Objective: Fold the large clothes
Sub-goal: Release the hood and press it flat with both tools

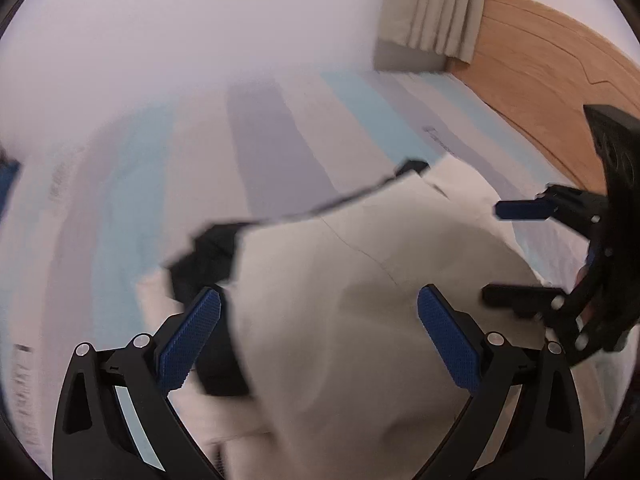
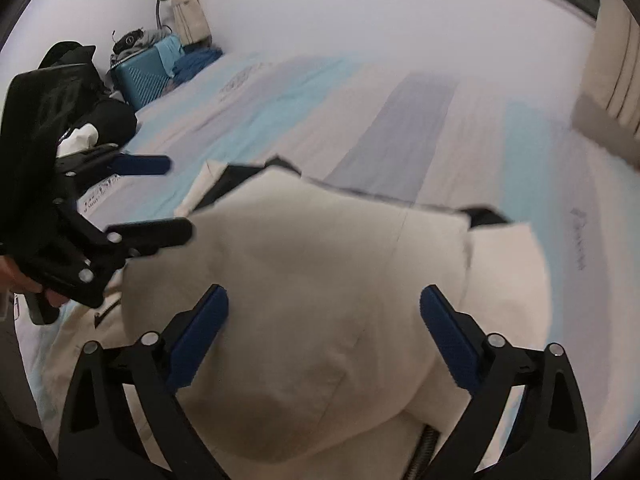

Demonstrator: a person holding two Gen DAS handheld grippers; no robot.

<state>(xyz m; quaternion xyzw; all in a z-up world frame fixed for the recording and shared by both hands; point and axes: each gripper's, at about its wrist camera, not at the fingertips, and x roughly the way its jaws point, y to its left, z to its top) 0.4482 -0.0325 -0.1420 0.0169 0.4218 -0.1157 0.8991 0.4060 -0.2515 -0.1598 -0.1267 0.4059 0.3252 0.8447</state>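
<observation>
A cream garment with black trim (image 1: 348, 288) lies bunched on the striped bed; it also shows in the right wrist view (image 2: 320, 292). My left gripper (image 1: 320, 312) is open and empty, its blue pads spread wide just above the garment. My right gripper (image 2: 324, 308) is also open and empty over the same garment. Each gripper shows in the other's view: the right one at the right edge (image 1: 516, 252), the left one at the left (image 2: 160, 200), both with jaws apart. The frames are blurred by motion.
The bedsheet (image 1: 280, 132) has pale blue, lilac and white stripes. A wooden headboard (image 1: 540, 72) and beige curtain (image 1: 432, 4) stand at the far right. A teal suitcase (image 2: 140, 76) with clothes on it and a dark bag (image 2: 68, 92) sit beside the bed.
</observation>
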